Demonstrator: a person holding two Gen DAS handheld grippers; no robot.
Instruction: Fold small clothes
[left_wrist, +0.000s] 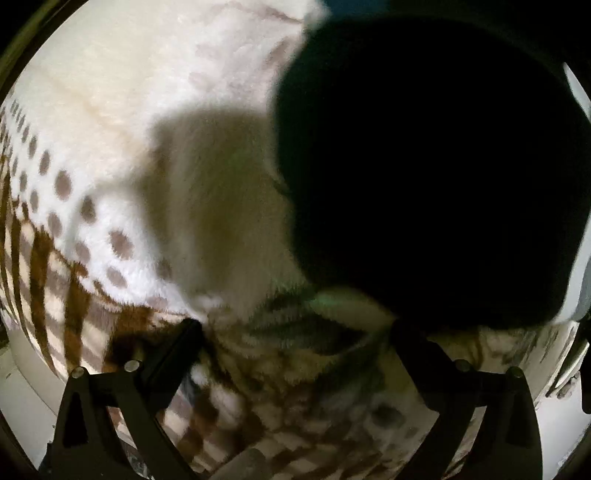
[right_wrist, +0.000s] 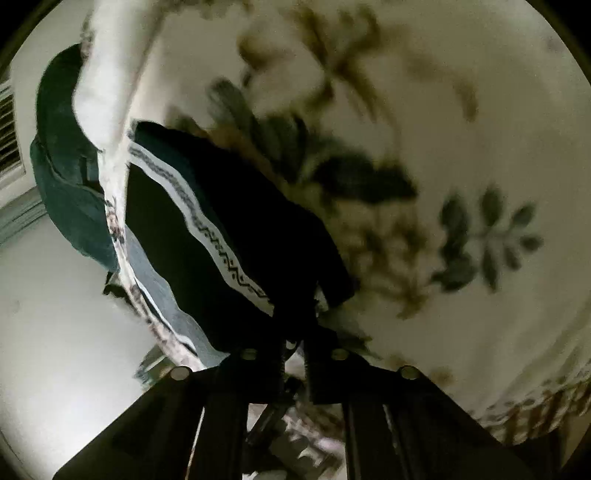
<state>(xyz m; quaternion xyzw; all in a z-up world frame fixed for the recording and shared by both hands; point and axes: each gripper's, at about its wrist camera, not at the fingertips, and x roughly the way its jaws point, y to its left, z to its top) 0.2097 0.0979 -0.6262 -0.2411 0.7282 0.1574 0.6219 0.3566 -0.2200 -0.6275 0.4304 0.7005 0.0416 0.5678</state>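
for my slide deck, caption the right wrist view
Right gripper, jaws shut on dark garment over floral blanket.

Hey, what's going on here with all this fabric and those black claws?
A person is folding small clothes with a two-finger gripper in each hand. The right gripper is pinched shut on a dark garment with a white patterned stripe, above a fluffy leaf-print blanket. The left gripper is open, its fingers spread over the blanket, next to a large dark cloth shape. The fold looks unfinished.
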